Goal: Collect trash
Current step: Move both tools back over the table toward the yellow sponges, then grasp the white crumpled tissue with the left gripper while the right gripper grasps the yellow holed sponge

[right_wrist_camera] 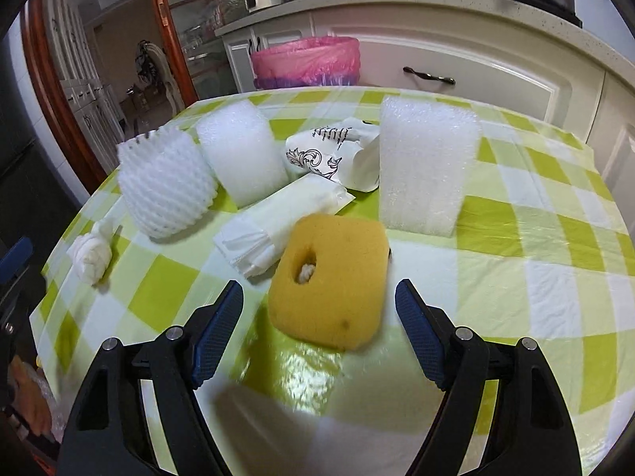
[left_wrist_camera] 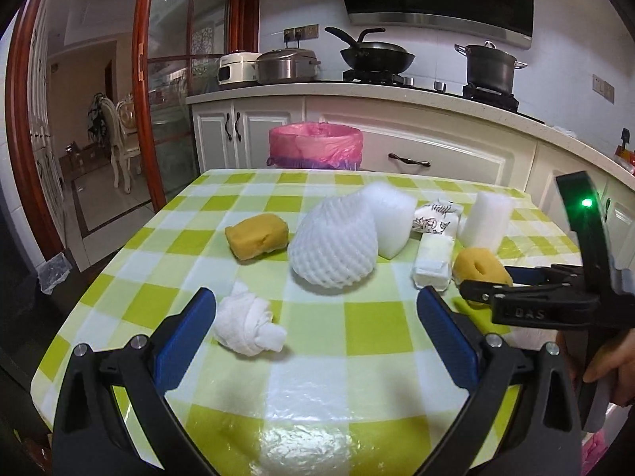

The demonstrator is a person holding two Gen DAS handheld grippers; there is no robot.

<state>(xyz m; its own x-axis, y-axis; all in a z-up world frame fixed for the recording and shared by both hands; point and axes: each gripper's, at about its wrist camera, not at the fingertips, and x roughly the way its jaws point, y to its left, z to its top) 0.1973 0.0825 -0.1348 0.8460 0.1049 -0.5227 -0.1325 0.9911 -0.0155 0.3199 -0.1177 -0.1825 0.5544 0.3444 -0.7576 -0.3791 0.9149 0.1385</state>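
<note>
Both cameras look forward and down across the checked table (left_wrist_camera: 357, 329) toward the far pink-lined bin (left_wrist_camera: 315, 144). The left wrist view sits farther back and left, taking in the counter. The right wrist view hangs closer, over the yellow sponge (right_wrist_camera: 329, 281). Both share the white clutter.

The table (left_wrist_camera: 119, 277) is hiding the lower part of the bin (left_wrist_camera: 315, 146); motion is blurring the sponge (right_wrist_camera: 329, 281).

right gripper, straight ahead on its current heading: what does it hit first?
Most likely the yellow sponge with the hole: it lies just beyond the open right gripper, centred between the fingertips. Depth is uncertain; the tablecloth beneath follows.
</note>
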